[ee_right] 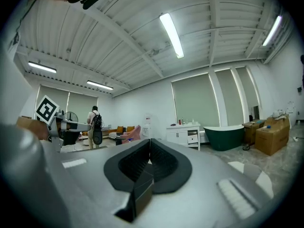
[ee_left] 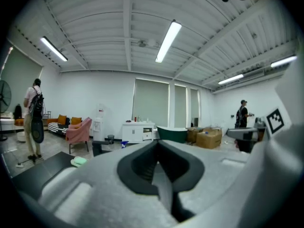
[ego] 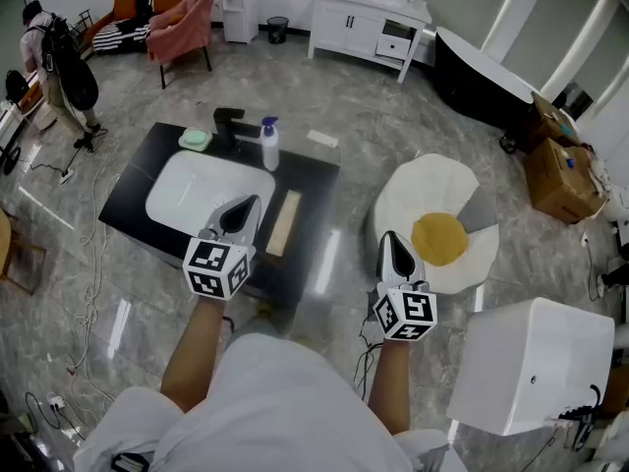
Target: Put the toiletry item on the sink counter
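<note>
A white pump bottle with a blue top (ego: 269, 144) stands upright on the black sink counter (ego: 313, 177), just right of the black faucet (ego: 228, 126); the left gripper view shows this bottle (ee_left: 124, 144) far off. A green soap bar (ego: 195, 139) lies left of the faucet. A pale wooden tray (ego: 284, 222) rests on the counter right of the white basin (ego: 201, 187). My left gripper (ego: 243, 208) hovers over the basin's near right edge, jaws shut and empty (ee_left: 159, 142). My right gripper (ego: 393, 242) is off the counter to the right, also shut and empty (ee_right: 149, 141).
An egg-shaped rug (ego: 439, 226) lies on the floor by the right gripper. A white box (ego: 531, 362) sits at lower right. At the back are a white cabinet (ego: 369, 18), a dark bathtub (ego: 482, 77), cardboard boxes (ego: 560, 165) and a pink chair (ego: 187, 18). A person (ego: 49, 57) stands far left.
</note>
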A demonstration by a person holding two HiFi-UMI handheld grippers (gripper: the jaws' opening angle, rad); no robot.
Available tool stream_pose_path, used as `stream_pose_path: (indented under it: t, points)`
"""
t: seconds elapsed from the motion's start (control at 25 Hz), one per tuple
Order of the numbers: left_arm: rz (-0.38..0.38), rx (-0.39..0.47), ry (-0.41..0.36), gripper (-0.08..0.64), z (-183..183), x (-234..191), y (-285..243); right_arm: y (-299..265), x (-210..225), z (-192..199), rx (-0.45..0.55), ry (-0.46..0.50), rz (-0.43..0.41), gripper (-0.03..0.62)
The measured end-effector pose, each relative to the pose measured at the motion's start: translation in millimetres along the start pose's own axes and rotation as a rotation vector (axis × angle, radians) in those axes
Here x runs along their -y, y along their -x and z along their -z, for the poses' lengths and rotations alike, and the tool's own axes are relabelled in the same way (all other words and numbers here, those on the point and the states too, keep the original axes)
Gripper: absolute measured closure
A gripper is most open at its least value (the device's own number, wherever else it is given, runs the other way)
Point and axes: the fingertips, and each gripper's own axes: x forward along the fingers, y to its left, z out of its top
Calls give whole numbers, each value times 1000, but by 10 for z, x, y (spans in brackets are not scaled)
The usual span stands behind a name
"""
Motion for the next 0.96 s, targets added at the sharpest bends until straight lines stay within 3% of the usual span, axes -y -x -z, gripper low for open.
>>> stream_pose_path:
  t: [0.96]
  points:
    - [-10, 49, -23, 561, -158, 63, 214, 183, 61, -33, 23, -2, 27, 588]
